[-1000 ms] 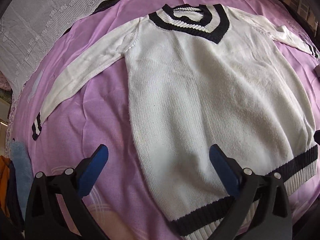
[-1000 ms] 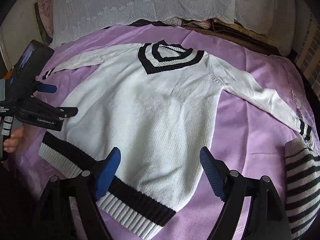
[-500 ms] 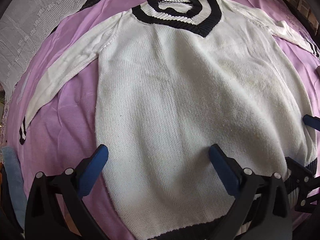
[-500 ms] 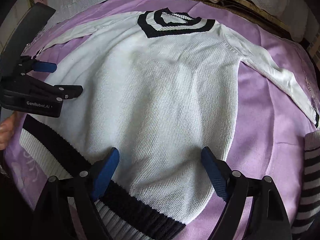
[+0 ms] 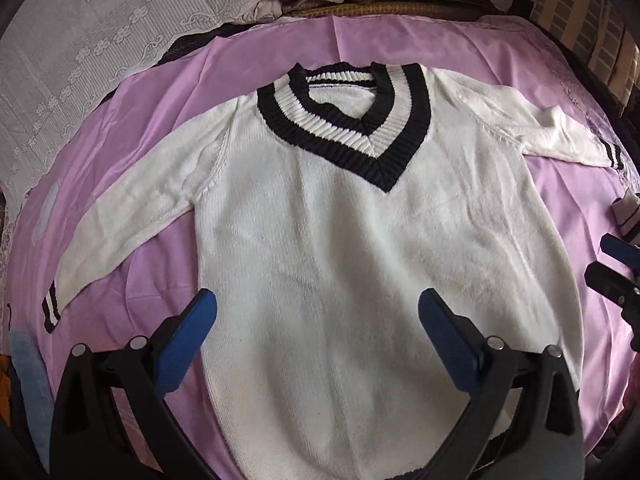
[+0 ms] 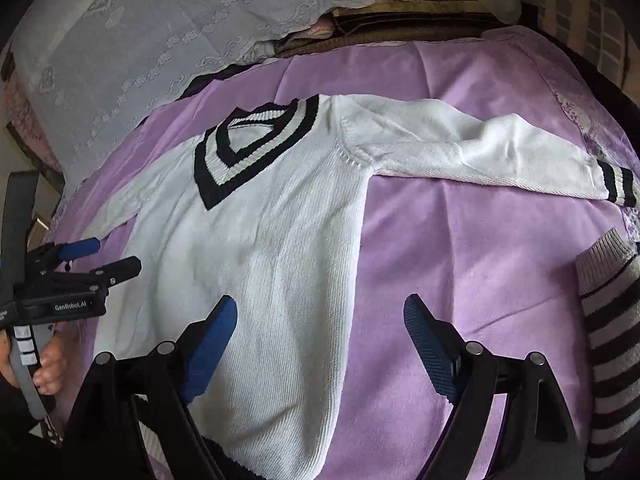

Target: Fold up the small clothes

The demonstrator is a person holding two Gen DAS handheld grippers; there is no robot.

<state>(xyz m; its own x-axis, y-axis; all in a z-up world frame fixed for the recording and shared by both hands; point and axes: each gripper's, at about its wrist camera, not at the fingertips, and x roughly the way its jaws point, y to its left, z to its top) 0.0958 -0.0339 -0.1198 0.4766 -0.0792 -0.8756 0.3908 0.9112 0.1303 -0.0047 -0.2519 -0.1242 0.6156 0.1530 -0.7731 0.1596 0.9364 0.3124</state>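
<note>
A small white knit sweater (image 5: 360,240) with a black-and-white striped V-neck lies flat, front up, on a purple sheet (image 5: 152,272), sleeves spread to both sides. It also shows in the right wrist view (image 6: 260,260). My left gripper (image 5: 318,336) is open and empty above the sweater's lower left body. My right gripper (image 6: 320,344) is open and empty over the sweater's right side edge, near its hem. The left gripper shows at the left edge of the right wrist view (image 6: 100,258), open. The right sleeve (image 6: 480,156) is rumpled.
A striped knit garment (image 6: 612,340) lies on the sheet's right side. White lace fabric (image 5: 80,60) covers the far left behind the sheet. A light blue cloth (image 5: 28,364) lies at the left edge. A brick wall (image 5: 592,20) stands at the far right.
Both grippers have pulled back and risen from the sweater. The right gripper has shifted toward the sweater's right edge. Both stay open and empty.
</note>
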